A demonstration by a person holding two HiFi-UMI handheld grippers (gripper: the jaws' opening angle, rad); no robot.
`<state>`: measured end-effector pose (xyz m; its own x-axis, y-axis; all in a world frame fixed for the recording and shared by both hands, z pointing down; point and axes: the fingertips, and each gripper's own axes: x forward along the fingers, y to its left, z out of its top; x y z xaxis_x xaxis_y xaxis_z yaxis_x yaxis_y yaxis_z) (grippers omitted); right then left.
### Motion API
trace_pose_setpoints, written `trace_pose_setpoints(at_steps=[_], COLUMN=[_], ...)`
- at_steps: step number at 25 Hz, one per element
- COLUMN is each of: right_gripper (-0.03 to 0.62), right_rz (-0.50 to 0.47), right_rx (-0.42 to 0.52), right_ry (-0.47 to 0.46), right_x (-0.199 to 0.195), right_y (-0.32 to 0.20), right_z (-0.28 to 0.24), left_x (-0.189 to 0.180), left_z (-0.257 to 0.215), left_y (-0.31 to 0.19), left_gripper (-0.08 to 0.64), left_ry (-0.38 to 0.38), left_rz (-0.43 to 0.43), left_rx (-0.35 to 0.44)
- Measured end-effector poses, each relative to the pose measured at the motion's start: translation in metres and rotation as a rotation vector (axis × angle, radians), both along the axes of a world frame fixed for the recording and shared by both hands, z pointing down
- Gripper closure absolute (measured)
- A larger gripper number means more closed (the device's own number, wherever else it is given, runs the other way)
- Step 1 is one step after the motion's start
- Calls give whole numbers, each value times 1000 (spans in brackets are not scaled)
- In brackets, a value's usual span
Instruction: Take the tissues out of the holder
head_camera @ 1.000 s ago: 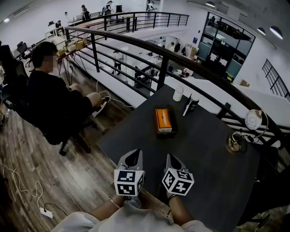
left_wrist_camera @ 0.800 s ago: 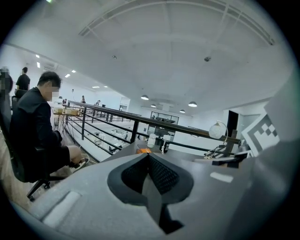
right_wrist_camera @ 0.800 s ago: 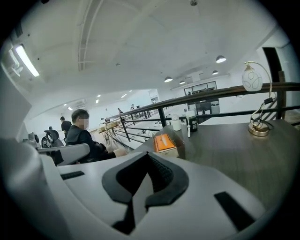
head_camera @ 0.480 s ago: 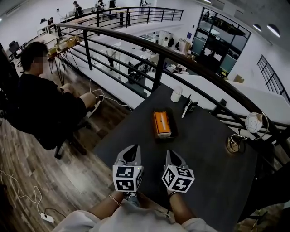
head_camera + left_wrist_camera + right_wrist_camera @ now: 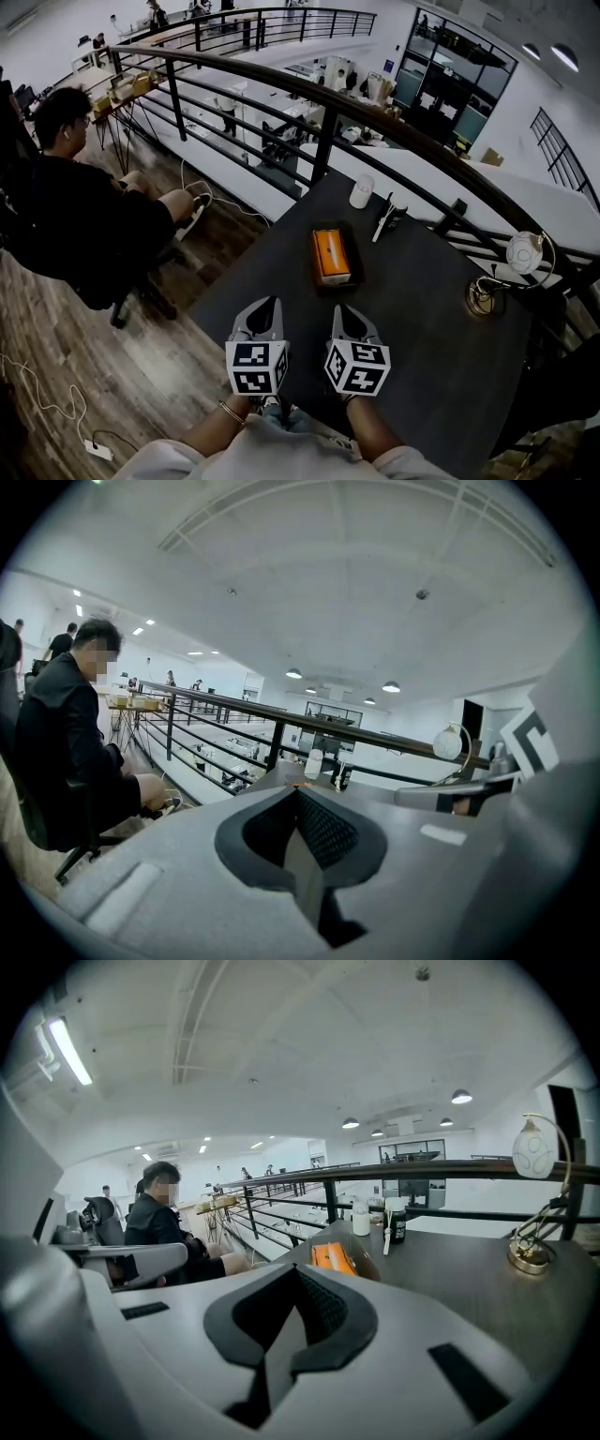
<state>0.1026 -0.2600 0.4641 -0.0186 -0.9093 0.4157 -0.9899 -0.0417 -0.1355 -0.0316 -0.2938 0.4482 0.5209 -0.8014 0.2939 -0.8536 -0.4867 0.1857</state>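
Overhead, left gripper [image 5: 269, 306] and right gripper [image 5: 340, 312] seem closed; own views confirm jaws together.

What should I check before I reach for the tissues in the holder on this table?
1. Tissues in holder: ok, the orange pack sits inside it.
2. Table between grippers and holder: ok, nothing lies in the way.
3. Left gripper ready to grasp: not ok, jaws shut, nothing in them.
4. Right gripper ready to grasp: not ok, jaws shut, nothing in them.
5. Loose tissue end to pinch: cannot tell from here.
6. White bottle out of the way: ok, it stands apart, beyond the holder.
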Motion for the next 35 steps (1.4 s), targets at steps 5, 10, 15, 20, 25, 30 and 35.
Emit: trace_pose_setpoints(at_steps=[5, 10, 15, 20, 25, 30, 35], right_gripper=[586, 584, 581, 550, 522, 497, 479], right_rz=[-13, -15, -25, -31, -55, -90, -105], right_rx=[-13, -35, -43, -68, -120, -167, -210], right_ry=[42, 45, 46, 55, 80, 118, 138], right_x=[6, 23, 34, 41, 48, 52, 57], right_y=[-14, -41, -72, -105, -136, -161, -178], right_z=[4, 11, 15, 27, 45, 64, 82], left_x=[1, 4, 0, -10, -14, -16, -14], left_z=[1, 7, 17, 34, 46, 58, 70], left_y=[-5, -15, -24, -41, -63, -82, -95], left_gripper=[552, 552, 552, 552, 552, 552, 552], left_ry=[17, 36, 27, 14, -4, -8, -11], left_rz=[-15, -13, -15, -32, -50, -69, -83], left_rx=[-6, -29, -58, -84, -99, -115, -127])
